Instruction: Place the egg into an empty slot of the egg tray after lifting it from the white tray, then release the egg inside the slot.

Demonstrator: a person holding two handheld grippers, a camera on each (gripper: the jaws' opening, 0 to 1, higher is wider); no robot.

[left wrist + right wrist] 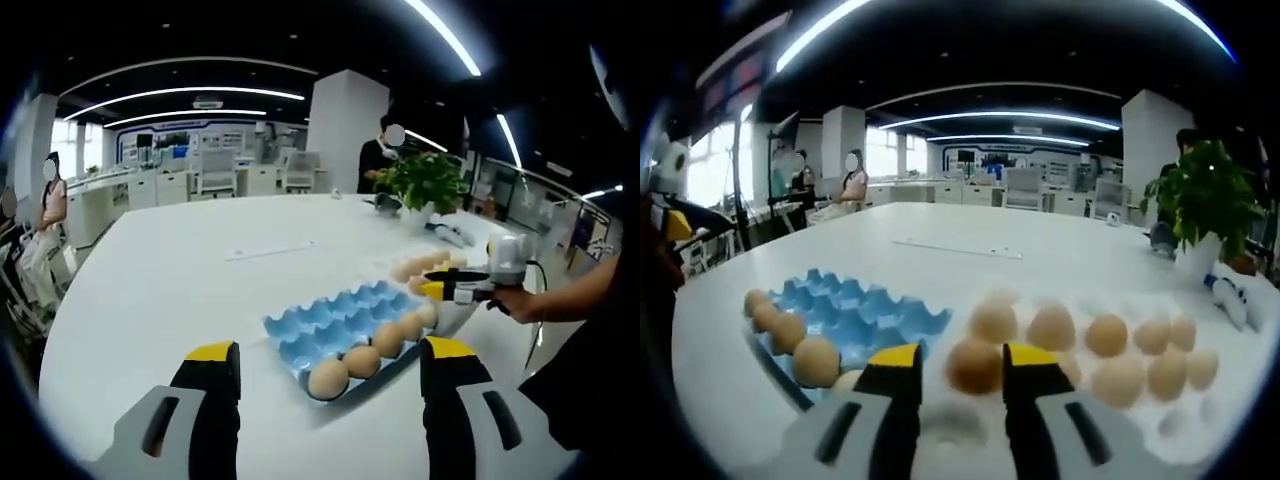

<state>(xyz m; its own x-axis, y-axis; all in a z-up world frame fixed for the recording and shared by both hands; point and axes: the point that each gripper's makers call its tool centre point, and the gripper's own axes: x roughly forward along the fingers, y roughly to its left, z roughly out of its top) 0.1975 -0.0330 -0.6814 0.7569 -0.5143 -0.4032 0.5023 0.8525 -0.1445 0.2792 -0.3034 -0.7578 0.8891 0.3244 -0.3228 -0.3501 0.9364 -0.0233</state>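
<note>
The right tool [959, 385] stands with jaws apart around an egg [974, 365] in the white tray [1200, 425]; contact appears unclear. The left tool [330, 372] is apart above the counter [170, 290], near the blue egg tray [325, 325].

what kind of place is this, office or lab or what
Probably an open-plan office or lab. A large white table sits under long ceiling light strips, white desks and chairs line the back, and a potted green plant stands near seated and standing people.
</note>
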